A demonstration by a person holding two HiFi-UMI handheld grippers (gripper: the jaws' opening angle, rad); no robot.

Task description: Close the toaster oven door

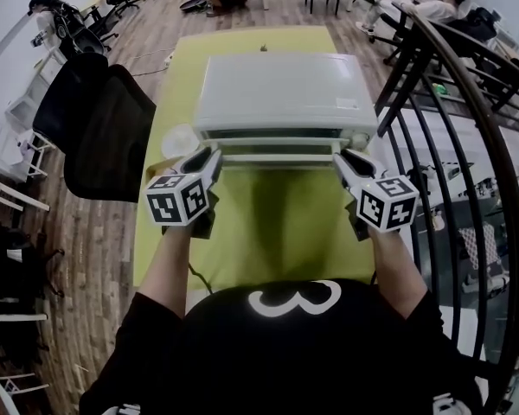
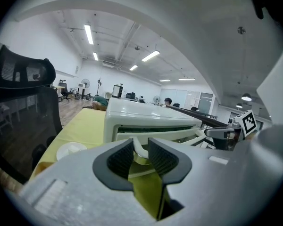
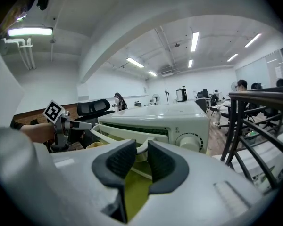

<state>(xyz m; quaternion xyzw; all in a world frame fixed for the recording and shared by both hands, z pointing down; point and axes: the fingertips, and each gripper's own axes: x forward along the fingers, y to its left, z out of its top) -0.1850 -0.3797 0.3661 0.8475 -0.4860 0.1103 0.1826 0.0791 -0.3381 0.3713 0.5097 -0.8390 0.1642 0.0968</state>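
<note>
1. In the head view, the toaster oven (image 1: 281, 89) was seen on the yellow-green table (image 1: 277, 223) with its door (image 1: 277, 143) partly lowered. The left gripper (image 1: 212, 154) and right gripper (image 1: 344, 158) were set at the two ends of the door handle (image 1: 277, 156).
2. In the left gripper view, the jaws were closed partway onto the door handle's left end, which was pinched between the pads.
3. In the right gripper view, the door handle's right end was clamped likewise, near the knob (image 3: 186, 141).

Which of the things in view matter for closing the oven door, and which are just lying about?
In the job: white toaster oven, its part-open drop-down door, white door handle, left gripper and right gripper, both shut on it.
Lying about: small white round dish, black mesh office chair, black metal railing.
</note>
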